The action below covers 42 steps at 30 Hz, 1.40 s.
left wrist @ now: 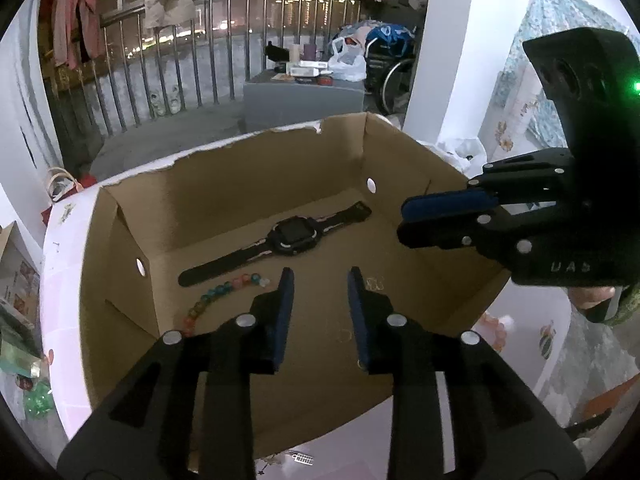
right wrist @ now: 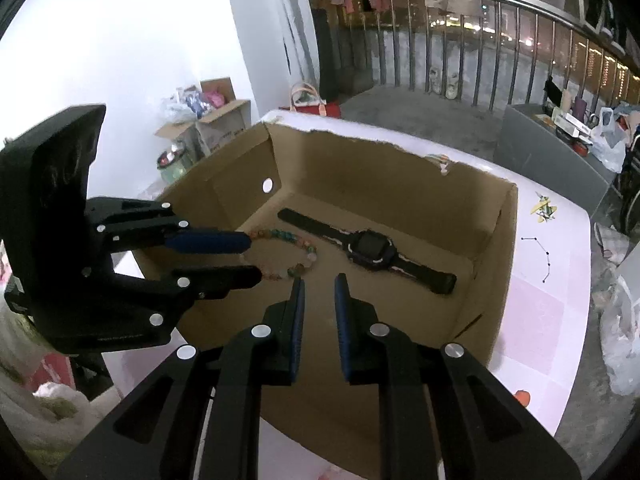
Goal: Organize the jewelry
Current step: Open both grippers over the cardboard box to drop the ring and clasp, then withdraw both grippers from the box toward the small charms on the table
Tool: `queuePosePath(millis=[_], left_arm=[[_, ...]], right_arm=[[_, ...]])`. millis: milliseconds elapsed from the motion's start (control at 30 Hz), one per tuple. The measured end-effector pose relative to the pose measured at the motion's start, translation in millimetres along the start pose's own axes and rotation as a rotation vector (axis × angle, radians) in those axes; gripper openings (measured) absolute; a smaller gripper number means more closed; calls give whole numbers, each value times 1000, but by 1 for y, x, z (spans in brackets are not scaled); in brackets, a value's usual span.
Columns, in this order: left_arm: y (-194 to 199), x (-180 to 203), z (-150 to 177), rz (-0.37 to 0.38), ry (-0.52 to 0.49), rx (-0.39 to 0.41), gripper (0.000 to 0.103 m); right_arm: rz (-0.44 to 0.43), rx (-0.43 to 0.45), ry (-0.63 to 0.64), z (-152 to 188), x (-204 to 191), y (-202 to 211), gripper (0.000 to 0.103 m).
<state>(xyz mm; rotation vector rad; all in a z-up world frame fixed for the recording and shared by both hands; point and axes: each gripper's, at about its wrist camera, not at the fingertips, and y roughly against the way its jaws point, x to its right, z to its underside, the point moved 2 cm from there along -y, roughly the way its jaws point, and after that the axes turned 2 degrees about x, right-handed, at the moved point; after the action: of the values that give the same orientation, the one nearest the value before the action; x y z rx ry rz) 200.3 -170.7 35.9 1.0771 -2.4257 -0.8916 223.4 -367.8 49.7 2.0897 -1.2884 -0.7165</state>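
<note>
— Two pieces of jewellery lie on the floor of the open brown cardboard box [left wrist: 224, 184]: a black wristwatch with a square dark face [left wrist: 294, 236] and a bracelet of round coloured beads [left wrist: 218, 300]. Where do the claws stand?

— Both hang above the box, tilted down into it. The left gripper [left wrist: 320, 316] has its blue-padded jaws parted with a clear gap and nothing between them. In the right wrist view the bracelet [right wrist: 290, 254] lies just beyond its tips [right wrist: 250, 260], apart from the pads.

— And the right gripper [right wrist: 319, 322]?

— Jaws narrowly parted, also empty. The watch [right wrist: 370, 250] stretches flat ahead of it and slightly to its right, strap laid out straight, near the box's far wall.

— Do the two pieces touch?

— No; the bracelet curves beside one strap end, close but apart. The box rests on a pale pink table [right wrist: 548, 300].
</note>
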Motion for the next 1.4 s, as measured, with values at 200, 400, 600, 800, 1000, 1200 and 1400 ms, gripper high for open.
queuePosePath(millis=[200,400,600,800,1000,1200,1400], left_arm=[[18,-3,-1,-29,4,36,36],[53,-12,14,-73,28,79,37],[91,-29,44,-123,69,110,37],[110,-44,84,-132,106,94,38],[96,-42,123,-106,101,25,38],[76,-39,146,-81,57,-10,38],[58,-43,152,-69,14,-22,38]], right_arm=[[1,34,-42,4,4,14,16],[-2,68,-68,18,-4,38,16],[-39,95,-54,43,-29,62,16],[-75,43,-38,67,-61,51,17],[-115,-29,-35,80,-88,17,17],[-127,-65,9,85,-117,-17,16],[-110,-98,43,86,-132,-44,16]])
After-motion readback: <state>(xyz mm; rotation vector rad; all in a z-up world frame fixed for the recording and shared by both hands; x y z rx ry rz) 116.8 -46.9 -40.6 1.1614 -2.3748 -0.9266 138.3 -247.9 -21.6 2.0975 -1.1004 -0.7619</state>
